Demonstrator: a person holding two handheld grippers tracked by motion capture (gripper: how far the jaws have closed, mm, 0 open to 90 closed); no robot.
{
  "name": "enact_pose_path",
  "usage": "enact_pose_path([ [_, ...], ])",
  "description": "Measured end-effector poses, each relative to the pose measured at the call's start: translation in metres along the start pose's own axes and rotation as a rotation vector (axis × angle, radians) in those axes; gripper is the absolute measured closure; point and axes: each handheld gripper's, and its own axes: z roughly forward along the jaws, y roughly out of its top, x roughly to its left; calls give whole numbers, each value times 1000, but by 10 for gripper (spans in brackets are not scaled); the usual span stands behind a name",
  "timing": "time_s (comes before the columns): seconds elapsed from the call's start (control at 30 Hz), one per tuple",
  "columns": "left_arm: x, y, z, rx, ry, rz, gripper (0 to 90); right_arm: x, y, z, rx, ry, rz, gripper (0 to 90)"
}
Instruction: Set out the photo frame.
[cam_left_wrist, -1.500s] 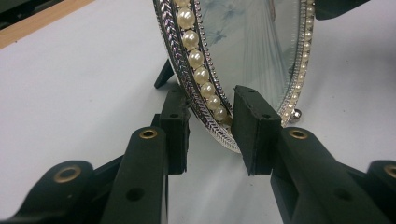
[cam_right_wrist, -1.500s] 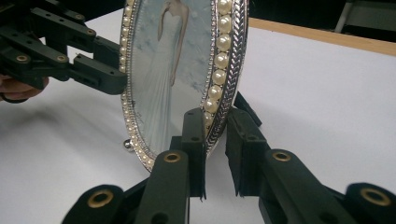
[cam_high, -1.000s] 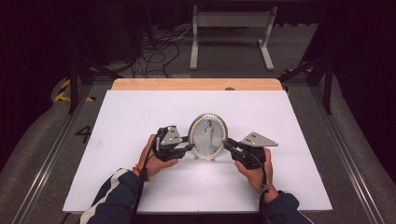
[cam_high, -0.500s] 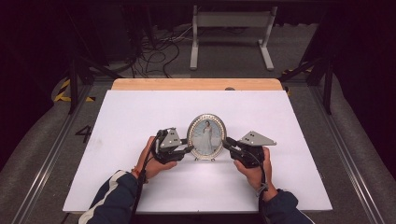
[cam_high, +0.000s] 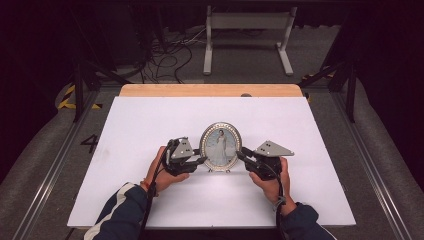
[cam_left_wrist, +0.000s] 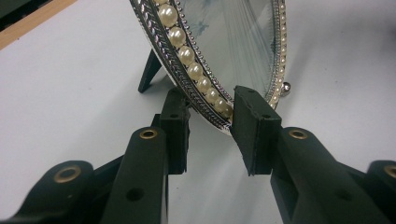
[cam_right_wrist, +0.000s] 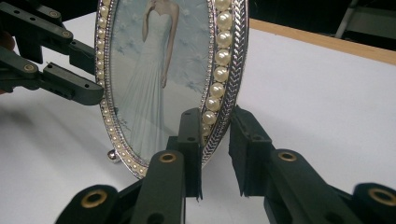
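In the high view we see the oval picture frame (cam_high: 220, 146) standing upright just below the middle of the picture, on the white counter (cam_high: 150, 120). Our left gripper (cam_high: 200, 161) comes in from the lower left and meets the frame's left edge low down; our right gripper (cam_high: 240, 154) comes in from the lower right and meets its right edge at about the same height. Each is held in a hand, the left hand (cam_high: 162, 175) and the right hand (cam_high: 270, 182), with dark sleeves entering at the bottom of the picture.

In the left gripper view the frame (cam_left_wrist: 219, 51) fills the upper middle of the picture, seen nearly edge-on, with its row of pearls running down to the centre. Our jaws rise from the bottom and straddle the silver rim, one pad behind it and one in front. They are spread somewhat, with a gap showing between at least one pad and the rim, so we cannot tell whether they pinch it. A dark stand leg (cam_left_wrist: 150, 70) shows behind the frame at the upper left.

In the right gripper view the frame (cam_right_wrist: 159, 70) stands in the upper centre, showing a figure in a white gown. Our jaws straddle its pearl-set right rim near the bottom, with a narrow gap showing beside the rim. The left gripper (cam_right_wrist: 100, 95) reaches in from the upper left and touches the frame's far edge.
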Motion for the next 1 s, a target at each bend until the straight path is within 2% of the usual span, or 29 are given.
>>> enact_pose_path([
  [0.4, 1, 0, 0, -6, -3, 1, 653, 2, 1, 0, 0, -8, -21, 742],
  [0.6, 2, 2, 1, -19, -5, 5, 641, 4, 1, 0, 6, -9, -44, 680],
  [0.73, 1, 2, 0, -15, 0, 11, 613, 4, 2, 0, 7, -17, -57, 604],
  [0.83, 0, 2, 1, -10, 2, 20, 565, 5, 2, 2, 25, -18, -71, 508],
  [0.87, 0, 2, 2, -5, 4, 21, 532, 6, 2, 3, 35, -17, -78, 464],
  [0.9, 0, 2, 2, -5, 4, 21, 507, 6, 2, 3, 35, -17, -78, 464],
  [0.93, 0, 2, 2, -3, -3, 21, 507, 6, 2, 3, 40, -15, -82, 430],
  [1.0, 0, 2, 2, -2, -28, 11, 413, 6, 2, 5, 55, -13, -89, 359],
])
